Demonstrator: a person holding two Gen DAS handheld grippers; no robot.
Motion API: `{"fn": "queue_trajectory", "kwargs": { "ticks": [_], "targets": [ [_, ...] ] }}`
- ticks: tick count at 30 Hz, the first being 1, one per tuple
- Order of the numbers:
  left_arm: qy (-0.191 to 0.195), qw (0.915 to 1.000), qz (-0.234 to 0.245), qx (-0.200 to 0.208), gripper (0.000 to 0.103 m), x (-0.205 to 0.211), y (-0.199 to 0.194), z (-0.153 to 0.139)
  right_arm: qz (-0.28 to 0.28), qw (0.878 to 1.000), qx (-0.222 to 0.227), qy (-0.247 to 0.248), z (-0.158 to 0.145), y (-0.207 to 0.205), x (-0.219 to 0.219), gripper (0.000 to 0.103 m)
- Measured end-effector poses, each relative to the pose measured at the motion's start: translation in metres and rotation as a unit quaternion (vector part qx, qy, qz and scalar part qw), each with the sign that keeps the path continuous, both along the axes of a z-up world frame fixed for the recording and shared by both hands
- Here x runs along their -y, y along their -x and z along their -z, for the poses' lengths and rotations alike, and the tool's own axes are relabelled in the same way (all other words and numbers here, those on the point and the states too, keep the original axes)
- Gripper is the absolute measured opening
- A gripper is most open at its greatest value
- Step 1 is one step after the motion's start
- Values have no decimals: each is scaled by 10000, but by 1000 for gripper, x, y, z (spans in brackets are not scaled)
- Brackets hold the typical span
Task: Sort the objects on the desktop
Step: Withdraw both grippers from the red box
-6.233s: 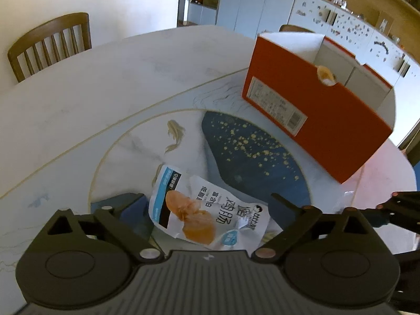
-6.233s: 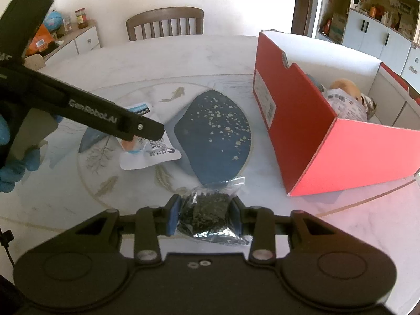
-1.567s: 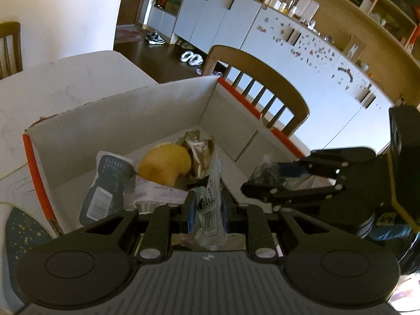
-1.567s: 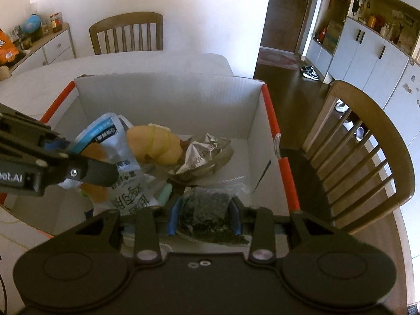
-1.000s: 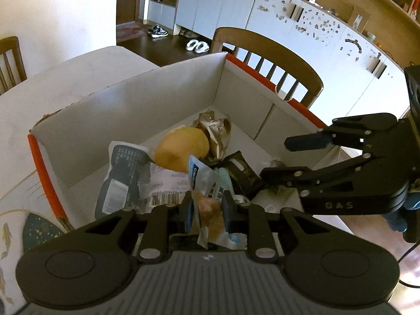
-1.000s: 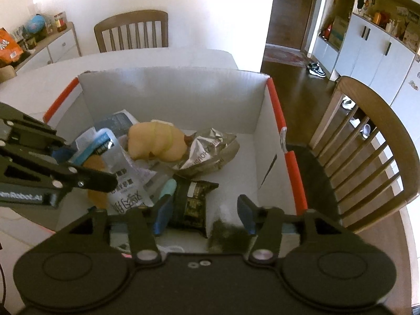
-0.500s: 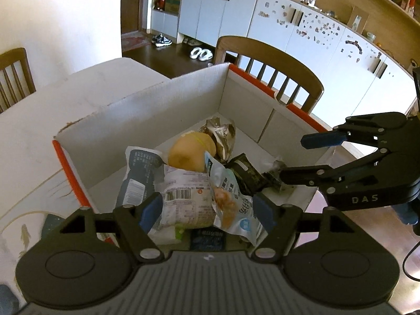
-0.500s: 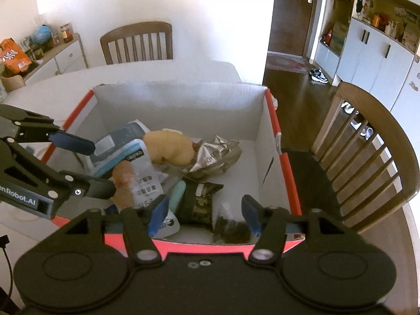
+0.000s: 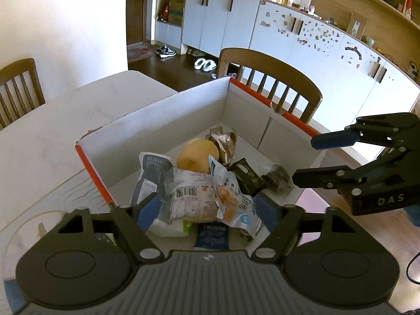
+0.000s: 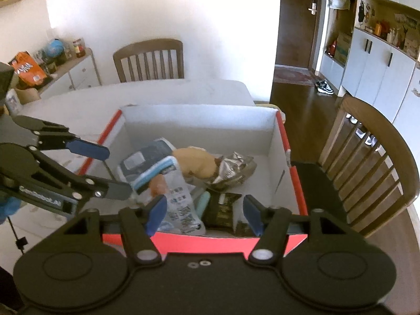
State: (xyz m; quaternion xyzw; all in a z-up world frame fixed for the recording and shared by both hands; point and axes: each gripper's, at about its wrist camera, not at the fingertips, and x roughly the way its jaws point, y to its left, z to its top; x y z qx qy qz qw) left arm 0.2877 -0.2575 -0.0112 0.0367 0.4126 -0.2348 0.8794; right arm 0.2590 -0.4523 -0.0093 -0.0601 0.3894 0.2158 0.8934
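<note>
Red box [image 10: 294,189] of snacks, both grippers empty

Lighting: strong daylight, indoor. White wall [image 10: 157,13] blown out in the right wrist view; bench [image 9: 47,136] washed pale in the left. Cabinets [image 9: 302,36] sunlit. Gripper bodies dark, near silhouette. Quality: heavy fisheye bending at edges — cabinet lines curve. Right wrist view softer, slightly blurred; snack packets [image 10: 173,183] smeared. Left wrist view sharp.
</note>
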Motion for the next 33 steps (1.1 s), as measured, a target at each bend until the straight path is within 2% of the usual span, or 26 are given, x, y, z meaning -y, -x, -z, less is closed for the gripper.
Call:
{"fn": "queue_trajectory", "kwargs": {
  "ticks": [3, 8, 11, 14, 33],
  "targets": [
    [13, 10000, -16, 32, 86, -1, 3, -2, -1, 10000, 68, -60, -7, 7, -2, 70],
    [95, 9998, -147, 72, 103, -11, 13, -6, 54, 9997, 150, -178, -15, 19, -2, 79],
    [70, 9996, -211, 145, 103, -13, 18, -9, 126, 9995, 184, -245, -17, 26, -1, 86],
    [123, 9995, -257, 160, 103, -16, 24, -12, 209, 9991, 219, -291, -20, 32, 0, 88],
    [-243, 9982, -455, 303, 103, -12, 63, -26, 436, 9974, 361, -456, -21, 61, -3, 91]
  ]
}}
